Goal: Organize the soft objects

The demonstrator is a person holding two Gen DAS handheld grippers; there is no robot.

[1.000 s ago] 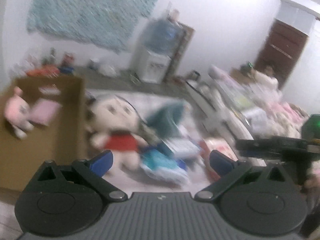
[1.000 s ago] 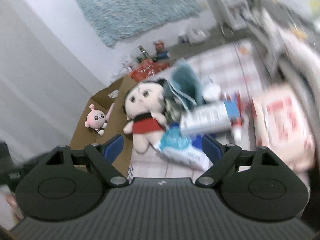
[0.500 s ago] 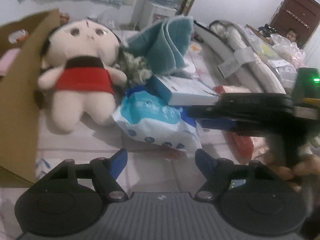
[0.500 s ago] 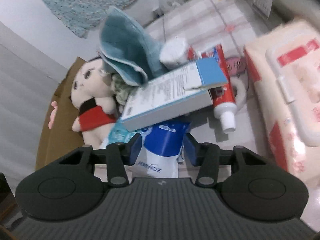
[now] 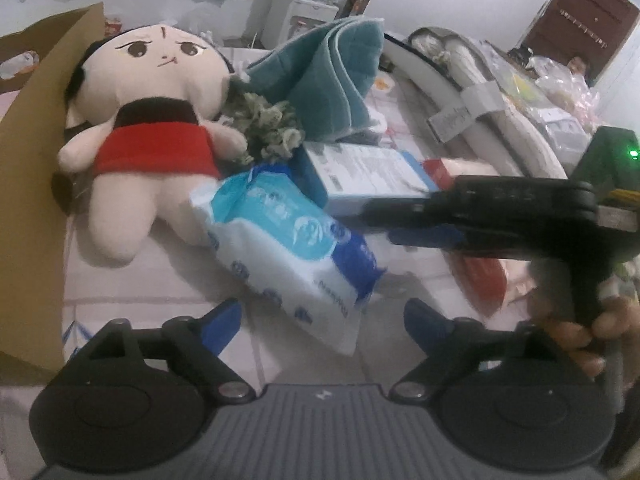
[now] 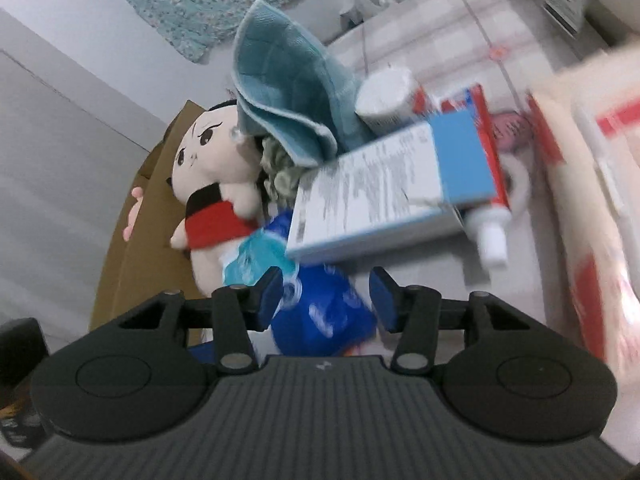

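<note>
From the left wrist, the left gripper (image 5: 322, 318) hangs low over the tiled floor with its blue fingers (image 5: 222, 318) spread wide; they have just been opening, and only the near corner of the tissue pack (image 5: 288, 248) reaches toward the gap, touching neither pad. The pack lies flat on the floor, its long axis running from far-left, by the doll's legs, to near-right, with the crimped end pointing toward this camera. The doll (image 5: 152, 132) lies on its back just beside a cardboard box (image 5: 32, 184), head away from the camera. A teal towel (image 5: 332, 76) stands folded behind it, and a blue-and-white carton (image 5: 368, 176) rests on the pack's far end. The right gripper (image 5: 424, 224) reaches in from the right, held by a hand (image 5: 580, 332).

From the right wrist, the right gripper's fingers (image 6: 270, 294) straddle the blue end of the tissue pack (image 6: 320, 312), half closed and just easing apart. The left pad seems to touch the wrapper, the right stands just clear, so no firm pinch. A toothpaste tube (image 6: 488, 224) pokes out under the carton (image 6: 384, 196).

The pack looks light, squashy and slick-wrapped. A grip across its short width, near the middle, would likely hold better than the crimped end, and the carton may slide off.
</note>
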